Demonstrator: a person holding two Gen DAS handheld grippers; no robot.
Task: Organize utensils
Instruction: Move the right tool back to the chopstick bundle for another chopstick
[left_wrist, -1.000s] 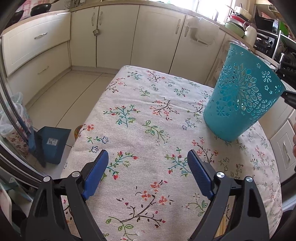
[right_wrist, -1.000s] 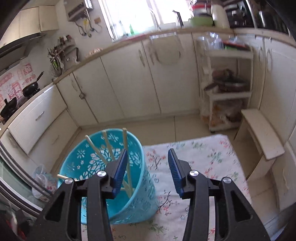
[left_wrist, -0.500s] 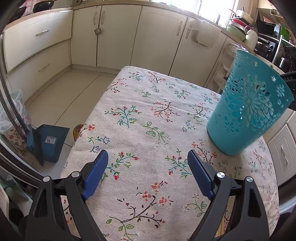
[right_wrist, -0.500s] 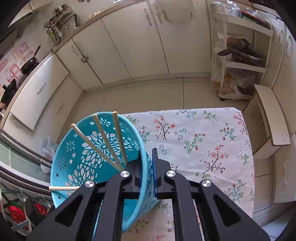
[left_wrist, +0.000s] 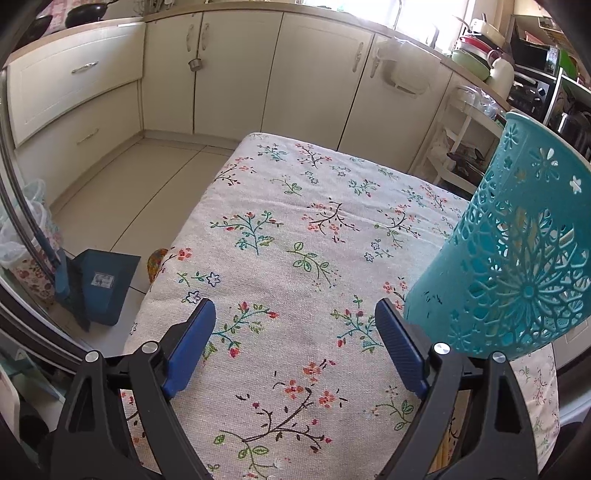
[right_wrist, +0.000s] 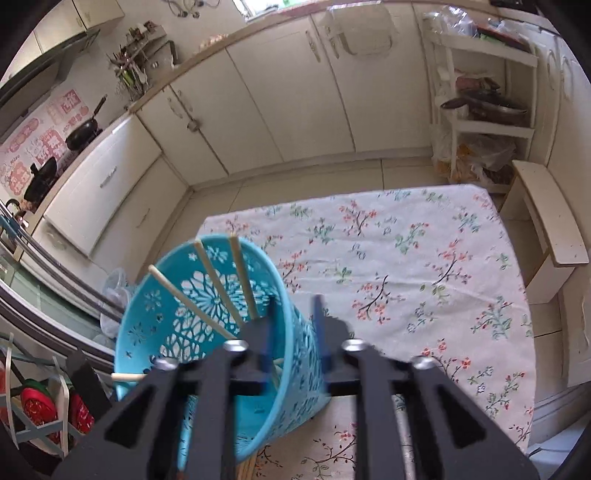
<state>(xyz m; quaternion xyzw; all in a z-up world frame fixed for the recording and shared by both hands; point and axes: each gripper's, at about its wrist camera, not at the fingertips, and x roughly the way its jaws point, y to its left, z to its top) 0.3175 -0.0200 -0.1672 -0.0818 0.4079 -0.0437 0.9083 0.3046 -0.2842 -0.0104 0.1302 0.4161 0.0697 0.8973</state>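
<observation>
Right gripper (right_wrist: 291, 325): opening, astride tilted basket (right_wrist: 207, 332) wall.
Left gripper (left_wrist: 295, 347): wide, empty.
Risk: basket tipping, chopsticks (right_wrist: 242, 280) spilling onto bench (left_wrist: 295, 206).

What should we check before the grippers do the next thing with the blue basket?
1. Chopsticks in the basket: ok, three lean inside.
2. One stick pokes out through the basket's side: not ok.
3. Right gripper letting go: ok, its fingers are opening, with the basket wall between them.
4. Basket standing flat on the table: cannot tell, its base is hidden.
5. Left gripper free: ok, open and empty.
</observation>
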